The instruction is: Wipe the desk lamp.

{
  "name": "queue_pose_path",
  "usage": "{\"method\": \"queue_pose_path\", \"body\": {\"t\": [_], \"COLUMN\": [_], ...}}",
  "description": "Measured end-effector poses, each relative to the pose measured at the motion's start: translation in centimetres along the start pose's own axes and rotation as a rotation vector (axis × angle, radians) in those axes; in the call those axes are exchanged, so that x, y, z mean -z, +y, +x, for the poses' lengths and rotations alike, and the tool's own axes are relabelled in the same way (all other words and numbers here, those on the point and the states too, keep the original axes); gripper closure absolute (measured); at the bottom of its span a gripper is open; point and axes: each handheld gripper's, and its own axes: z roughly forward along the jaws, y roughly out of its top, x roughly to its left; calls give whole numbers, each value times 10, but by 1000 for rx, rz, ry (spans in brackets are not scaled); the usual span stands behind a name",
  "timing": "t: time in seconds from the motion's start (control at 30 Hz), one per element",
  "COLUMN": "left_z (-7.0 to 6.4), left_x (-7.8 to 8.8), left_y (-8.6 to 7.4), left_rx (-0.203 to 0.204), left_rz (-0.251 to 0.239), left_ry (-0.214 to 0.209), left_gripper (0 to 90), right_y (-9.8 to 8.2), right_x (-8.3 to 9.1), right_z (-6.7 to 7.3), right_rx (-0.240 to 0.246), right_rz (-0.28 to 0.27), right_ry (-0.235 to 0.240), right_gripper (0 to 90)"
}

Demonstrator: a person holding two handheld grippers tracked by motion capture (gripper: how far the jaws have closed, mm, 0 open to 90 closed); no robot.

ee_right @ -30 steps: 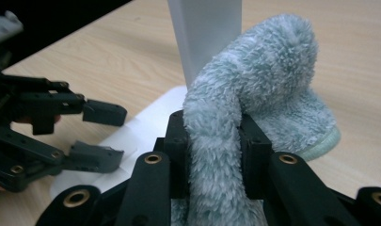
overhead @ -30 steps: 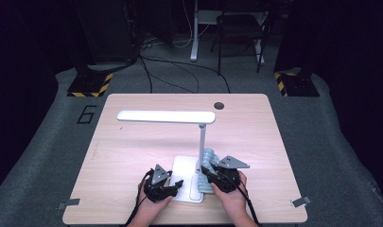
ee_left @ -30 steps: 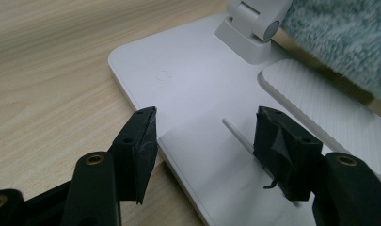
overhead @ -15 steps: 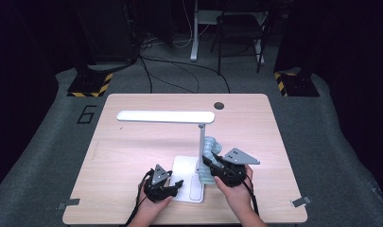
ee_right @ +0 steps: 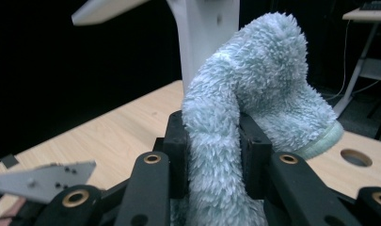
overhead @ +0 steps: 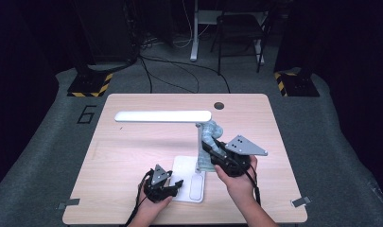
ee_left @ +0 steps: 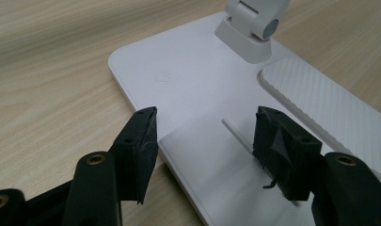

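Note:
A white desk lamp stands on the wooden table (overhead: 127, 156), with a flat base (overhead: 183, 171), an upright post (overhead: 198, 137) and a long horizontal head (overhead: 163, 116). My right gripper (overhead: 210, 147) is shut on a fluffy pale-blue cloth (overhead: 211, 133) and holds it against the post, well above the base. In the right gripper view the cloth (ee_right: 258, 89) bulges over the jaws of the right gripper (ee_right: 214, 150), with the post (ee_right: 207, 33) behind. My left gripper (overhead: 178, 185) rests at the base's front left edge. Its jaws (ee_left: 204, 136) stand apart over the base (ee_left: 188, 84), gripping nothing.
A ribbed white pad (ee_left: 320, 108) and the post's hinge (ee_left: 254, 23) sit on the base. A round cable hole (overhead: 219, 105) is at the table's far edge. Beyond the table are a chair (overhead: 241, 33), floor cables and striped stand feet (overhead: 90, 85).
My right gripper has risen along the lamp's post, carrying the cloth up with it. The left gripper has stayed at the base.

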Motion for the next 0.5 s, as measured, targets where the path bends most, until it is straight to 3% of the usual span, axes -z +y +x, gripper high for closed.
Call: {"method": "queue_pose_path", "body": {"t": [0.03, 0.07, 0.1, 0.13, 0.17, 0.23, 0.27, 0.5], "left_z": [-1, -1, -4, -7, -10, -10, -5, -5], "left_x": [0, 0, 0, 0, -1, -2, -2, -2], "left_y": [0, 0, 0, 0, 0, 1, 2, 2], "left_rx": [-18, -18, -48, -67, -83, -80, -46, -58], "left_rz": [-18, -18, -23, -25, -26, -23, -19, -19], "left_ry": [-3, -3, -24, -15, 4, 5, -27, -24], "left_gripper": [420, 520, 520, 591, 603, 601, 599, 598], "right_y": [4, 7, 7, 12, 15, 20, 20, 18], "right_x": [1, 1, 1, 2, 3, 3, 3, 8], "right_z": [0, 1, 1, 1, 2, 1, -2, -12], "right_rx": [0, -1, -1, -4, -4, 3, -17, -50], "right_rz": [-5, -9, -9, -19, -25, -27, -26, -42], "right_ry": [0, 4, 4, 7, 2, -14, -9, -11], "right_gripper": [694, 694, 694, 693, 693, 693, 691, 686]}}
